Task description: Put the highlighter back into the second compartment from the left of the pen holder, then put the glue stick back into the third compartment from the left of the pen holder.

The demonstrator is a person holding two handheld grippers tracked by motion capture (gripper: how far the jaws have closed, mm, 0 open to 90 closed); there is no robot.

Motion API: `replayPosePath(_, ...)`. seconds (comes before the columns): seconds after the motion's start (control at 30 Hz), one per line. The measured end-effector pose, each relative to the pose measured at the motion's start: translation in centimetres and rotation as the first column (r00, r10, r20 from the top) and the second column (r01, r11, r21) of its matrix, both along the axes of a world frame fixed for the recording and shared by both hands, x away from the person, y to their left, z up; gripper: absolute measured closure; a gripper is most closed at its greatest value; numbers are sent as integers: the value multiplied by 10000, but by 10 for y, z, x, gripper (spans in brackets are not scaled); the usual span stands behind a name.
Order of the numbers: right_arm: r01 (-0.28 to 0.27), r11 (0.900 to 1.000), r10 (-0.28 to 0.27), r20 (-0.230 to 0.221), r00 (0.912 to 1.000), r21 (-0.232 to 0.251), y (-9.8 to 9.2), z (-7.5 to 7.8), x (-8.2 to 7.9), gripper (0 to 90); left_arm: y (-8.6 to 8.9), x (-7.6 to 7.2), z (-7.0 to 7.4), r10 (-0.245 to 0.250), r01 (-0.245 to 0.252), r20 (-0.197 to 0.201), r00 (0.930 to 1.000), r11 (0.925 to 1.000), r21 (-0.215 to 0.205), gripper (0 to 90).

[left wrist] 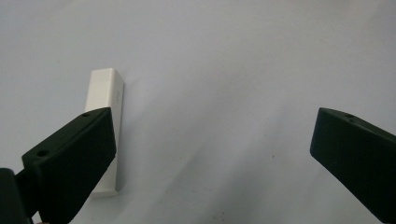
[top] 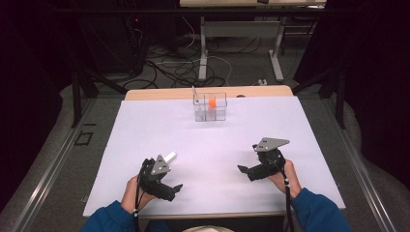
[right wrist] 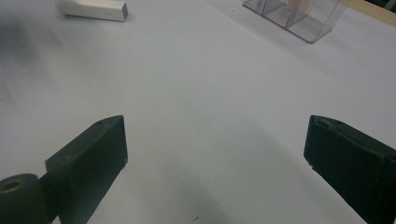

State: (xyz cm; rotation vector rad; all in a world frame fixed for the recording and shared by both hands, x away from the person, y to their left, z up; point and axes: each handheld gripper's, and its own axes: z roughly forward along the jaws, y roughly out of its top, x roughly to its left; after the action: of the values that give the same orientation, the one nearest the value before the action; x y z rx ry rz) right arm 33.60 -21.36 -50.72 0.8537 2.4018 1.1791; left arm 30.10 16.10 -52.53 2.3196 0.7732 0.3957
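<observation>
The left gripper (left wrist: 212,154) hovered with jaws wide apart — the small white rectangular plastic block (left wrist: 105,126) lay flat on the white table surface (top: 217,145), just beside its left jaw. The right gripper (right wrist: 215,163) — jaws likewise spread, gripping nothing — stood well apart.

A matt white block (left wrist: 106,130) of smooth plastic lies on the desk's (top: 145,140) matt white sheet, beyond it a glossy clear-plastic compartment box (top: 210,107).

Black tongs (top: 175,189) with grey three-cornered plates, blue sleeves (top: 316,210), trailing cables.
</observation>
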Motion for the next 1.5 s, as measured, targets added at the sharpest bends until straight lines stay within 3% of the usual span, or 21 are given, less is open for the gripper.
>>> replayPosePath(0.27,261,9992,-256,-167,9995,308,-11,-3,-9,40,0,0,-1,-10,10,-31,10000,10000,-27,2)
replayPosePath(0.4,223,9996,-216,-369,9991,180,-15,-4,-12,28,0,0,-1,0,0,-37,10000,10000,-32,2)
replayPosePath(1.03,327,9993,-320,-405,9987,173,-24,-9,-18,18,0,0,0,-2,2,39,10000,10000,-11,2)
replayPosePath(1.13,339,9992,-333,-322,9989,197,-23,-9,-18,18,2,1,1,-47,48,-122,9999,10000,30,2)
replayPosePath(1.2,323,9994,-318,-352,9989,157,-23,-8,-18,18,2,0,1,72,-72,69,10000,10000,-15,2)
replayPosePath(1.4,238,9997,-236,-357,9991,67,-23,-8,-19,18,6,1,4,257,-256,127,9996,9996,-98,2)
replayPosePath(1.5,211,9997,-206,-358,9991,121,-23,-8,-19,18,9,2,6,348,-351,186,9992,9993,117,2)
